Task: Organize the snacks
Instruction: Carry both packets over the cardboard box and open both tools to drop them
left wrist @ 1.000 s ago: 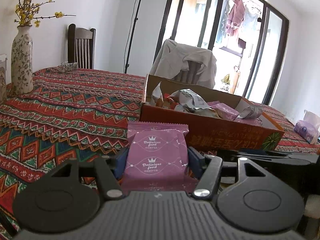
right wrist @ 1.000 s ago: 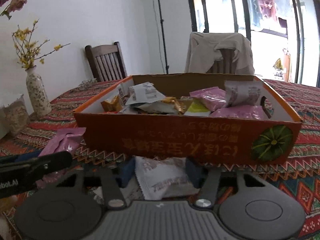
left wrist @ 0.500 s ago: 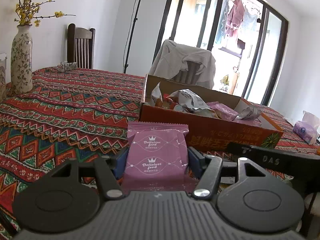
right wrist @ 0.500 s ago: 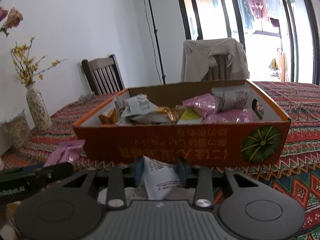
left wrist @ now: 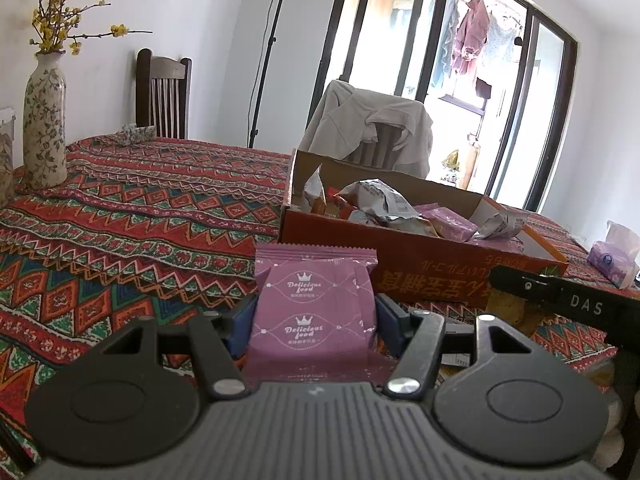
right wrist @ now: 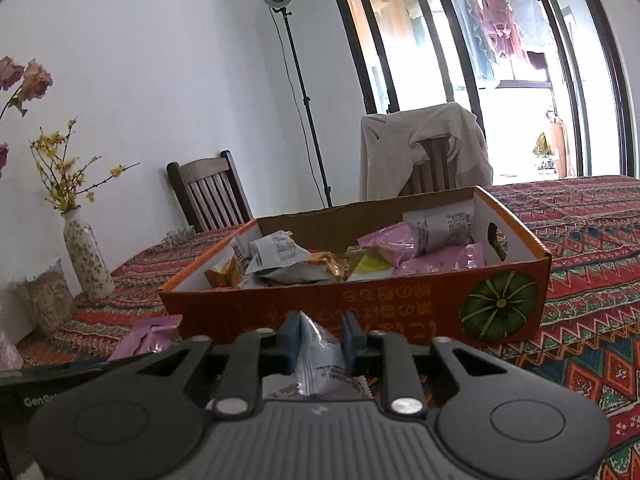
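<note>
On the left, the left claw (left wrist: 316,320) grips a purple snack packet (left wrist: 314,308) by its sides, holding it just in front of the orange cardboard box (left wrist: 400,256) on the patterned bench (left wrist: 120,216). The box holds a heap of snack packets (right wrist: 320,256). To the right, the right claw (right wrist: 320,340) is pinched tight on a crumpled white packet (right wrist: 318,364), close to the box's front wall.
</note>
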Demonstrator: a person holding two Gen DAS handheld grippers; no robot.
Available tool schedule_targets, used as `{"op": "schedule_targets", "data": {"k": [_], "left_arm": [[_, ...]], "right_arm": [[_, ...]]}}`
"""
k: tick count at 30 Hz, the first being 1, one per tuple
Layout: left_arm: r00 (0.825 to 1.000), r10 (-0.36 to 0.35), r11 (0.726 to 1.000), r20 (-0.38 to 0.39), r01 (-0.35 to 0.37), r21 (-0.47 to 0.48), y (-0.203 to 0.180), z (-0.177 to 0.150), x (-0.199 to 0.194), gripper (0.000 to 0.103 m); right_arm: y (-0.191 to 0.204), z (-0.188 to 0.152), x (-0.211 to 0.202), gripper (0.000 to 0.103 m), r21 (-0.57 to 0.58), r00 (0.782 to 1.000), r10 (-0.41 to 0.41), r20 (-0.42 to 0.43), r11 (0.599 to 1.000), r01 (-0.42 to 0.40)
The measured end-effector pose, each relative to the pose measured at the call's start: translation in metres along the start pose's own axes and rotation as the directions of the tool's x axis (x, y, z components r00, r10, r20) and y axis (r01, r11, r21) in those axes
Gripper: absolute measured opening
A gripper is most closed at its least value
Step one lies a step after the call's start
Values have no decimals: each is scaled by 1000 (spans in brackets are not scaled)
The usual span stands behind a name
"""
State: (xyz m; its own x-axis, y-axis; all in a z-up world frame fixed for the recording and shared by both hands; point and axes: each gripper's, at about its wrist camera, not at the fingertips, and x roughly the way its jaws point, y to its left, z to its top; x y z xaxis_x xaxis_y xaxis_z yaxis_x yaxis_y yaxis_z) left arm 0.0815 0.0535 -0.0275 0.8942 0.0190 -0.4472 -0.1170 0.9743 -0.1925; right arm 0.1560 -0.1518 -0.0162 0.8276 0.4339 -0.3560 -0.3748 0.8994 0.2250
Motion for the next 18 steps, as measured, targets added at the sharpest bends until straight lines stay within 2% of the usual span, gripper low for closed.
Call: {"op": "schedule_targets", "data": {"k": [7,10,18], "left_arm": [[1000,18,1000,21,-18,14,-5,-1,-5,64],[998,36,998,44,-39,49,-15,3,-12,64],[993,-2,997,119,-7,78,-50,47,-26,64]], "right_arm": [[3,1,-4,21,-11,1000,2,27,1000,-2],[4,6,-12,21,-21,998,8,56,1000,-6],[0,47,-24,21,-45,989,19,147,999,-13]]}}
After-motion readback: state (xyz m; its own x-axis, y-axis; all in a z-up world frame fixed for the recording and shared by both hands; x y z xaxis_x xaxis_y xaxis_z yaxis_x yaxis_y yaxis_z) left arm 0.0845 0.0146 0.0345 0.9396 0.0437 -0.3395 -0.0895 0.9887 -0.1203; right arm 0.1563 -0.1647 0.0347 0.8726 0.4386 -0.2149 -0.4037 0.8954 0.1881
